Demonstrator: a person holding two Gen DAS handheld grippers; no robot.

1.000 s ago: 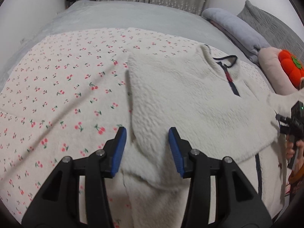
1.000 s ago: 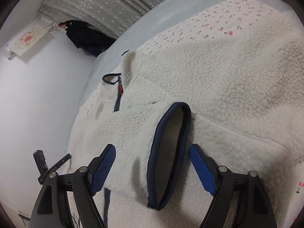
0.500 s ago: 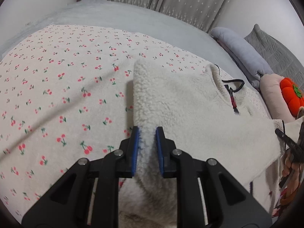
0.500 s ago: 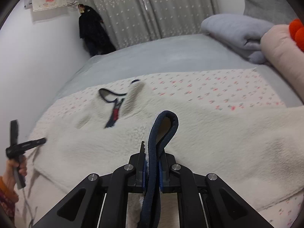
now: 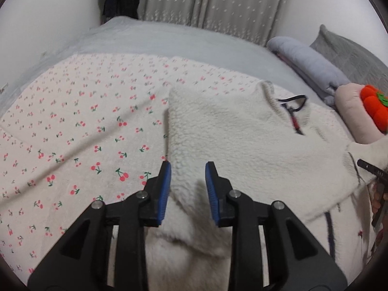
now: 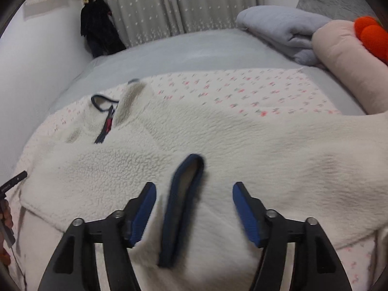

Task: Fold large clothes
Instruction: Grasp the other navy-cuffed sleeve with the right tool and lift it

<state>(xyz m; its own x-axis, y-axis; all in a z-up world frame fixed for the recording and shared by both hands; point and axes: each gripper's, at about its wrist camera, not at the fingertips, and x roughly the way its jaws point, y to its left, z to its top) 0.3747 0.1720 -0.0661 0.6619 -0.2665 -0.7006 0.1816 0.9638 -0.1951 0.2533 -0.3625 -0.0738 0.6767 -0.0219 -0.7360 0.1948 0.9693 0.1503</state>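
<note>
Right wrist view: right hand-held gripper spread, just reopened; navy-edged cuff between pads, ungripped, long axis along fingers. Fleece pullover flat mid-bed. Left hand-held gripper part-spread, straddling fleece edge.

Bed w/ grey cover, cherry-print sheet spread over it. Grey star-pattern curtains behind the bed, white walls either side. Dark garment hangs in the corner by the curtains. Folded grey blanket at the bed's right, touching a pale pink pillow w/ an orange plush on top. Grey quilted pillow behind the blanket.
</note>
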